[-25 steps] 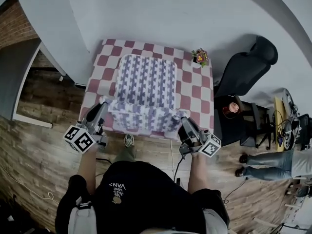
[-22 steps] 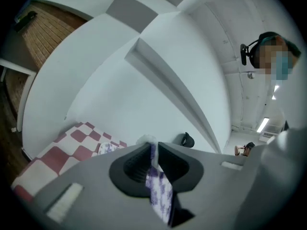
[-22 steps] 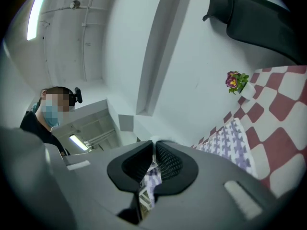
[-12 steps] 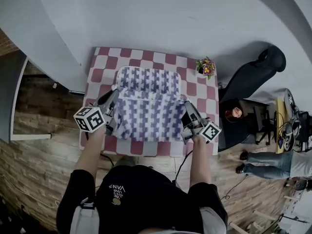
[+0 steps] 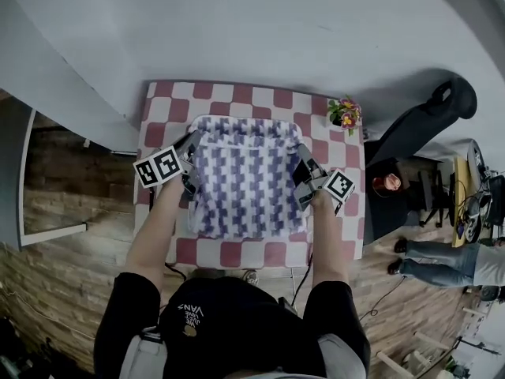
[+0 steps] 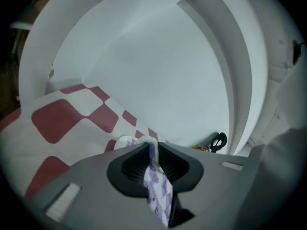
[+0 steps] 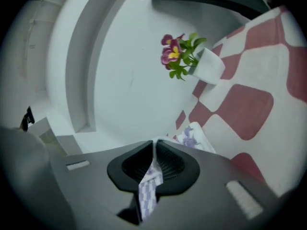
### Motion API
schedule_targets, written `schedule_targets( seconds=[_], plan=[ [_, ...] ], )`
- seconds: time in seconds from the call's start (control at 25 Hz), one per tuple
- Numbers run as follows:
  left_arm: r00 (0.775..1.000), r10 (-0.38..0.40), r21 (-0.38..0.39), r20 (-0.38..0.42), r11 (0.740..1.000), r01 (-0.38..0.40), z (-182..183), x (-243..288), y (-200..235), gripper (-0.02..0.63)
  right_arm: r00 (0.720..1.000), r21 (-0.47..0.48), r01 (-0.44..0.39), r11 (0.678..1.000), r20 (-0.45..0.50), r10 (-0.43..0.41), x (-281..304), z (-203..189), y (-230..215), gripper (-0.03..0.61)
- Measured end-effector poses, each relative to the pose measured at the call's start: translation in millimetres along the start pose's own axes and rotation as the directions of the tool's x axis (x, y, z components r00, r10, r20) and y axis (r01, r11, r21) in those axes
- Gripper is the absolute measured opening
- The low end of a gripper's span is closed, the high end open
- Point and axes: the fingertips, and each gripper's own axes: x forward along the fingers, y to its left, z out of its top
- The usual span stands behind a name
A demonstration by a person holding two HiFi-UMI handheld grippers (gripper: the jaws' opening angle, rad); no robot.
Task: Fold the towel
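Pinching a far corner each, your left claw [image 5: 192,152] and right claw [image 5: 301,164] are clenched on the towel [image 5: 248,184] lying on the checkered bench [image 5: 237,253]. Judged light and limp: hold at the hemmed corners, or the edges will sag.

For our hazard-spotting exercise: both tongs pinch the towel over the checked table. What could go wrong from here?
1. The left tongs and right tongs each grip only a thin edge of the towel, so it could slip free before the fold is laid.
2. The flower pot stands close to the right tongs, and a wide move might knock it over.
3. The carried edge may land skewed, leaving an uneven fold.
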Motion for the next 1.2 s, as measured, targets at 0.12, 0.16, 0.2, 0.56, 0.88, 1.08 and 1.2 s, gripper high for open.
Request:
schedule_targets(
  seconds=[0.12,0.16,0.2,0.56,0.88,1.08,1.2],
  plan=[
    [0.999,-0.042,-0.077,0.022,0.996,0.044,4.3,14.6,4.6,0.057,0.995,0.156,0.024,0.987,0.092,-0.039,8.5,9.6,-13.6,0.11],
    [0.998,-0.046,-0.096,0.029,0.994,0.049,6.4,18.5,6.2,0.066,0.991,0.192,0.0,0.981,0.13,-0.026,10.9,15.7,-13.8,0.164],
    [0.998,-0.042,-0.113,0.035,0.993,0.046,8.5,22.0,8.8,0.09,0.987,0.234,-0.027,0.972,0.16,-0.011,13.7,21.4,-13.7,0.236],
    [0.998,-0.007,-0.159,0.069,0.987,0.018,38.6,6.8,18.0,0.247,0.991,0.131,0.055,0.99,0.116,-0.071,9.8,29.5,-6.4,0.302],
    [0.988,-0.026,0.294,-0.154,0.953,0.071,-28.2,-75.2,-11.5,0.249,0.97,-0.419,-0.014,0.908,-0.226,-0.09,-43.5,-47.5,38.2,0.302],
    [0.952,0.005,0.419,-0.306,0.899,0.13,-107.8,-136.4,-16.9,0.249,0.932,-0.505,-0.028,0.863,-0.325,-0.159,-104.9,-81.7,30.5,0.302],
    [0.939,0.011,0.416,-0.343,0.898,0.142,-145.1,-164.5,-18.3,0.249,0.906,-0.53,-0.028,0.848,-0.372,-0.203,-140.5,-104.2,16.4,0.302]
  ],
)
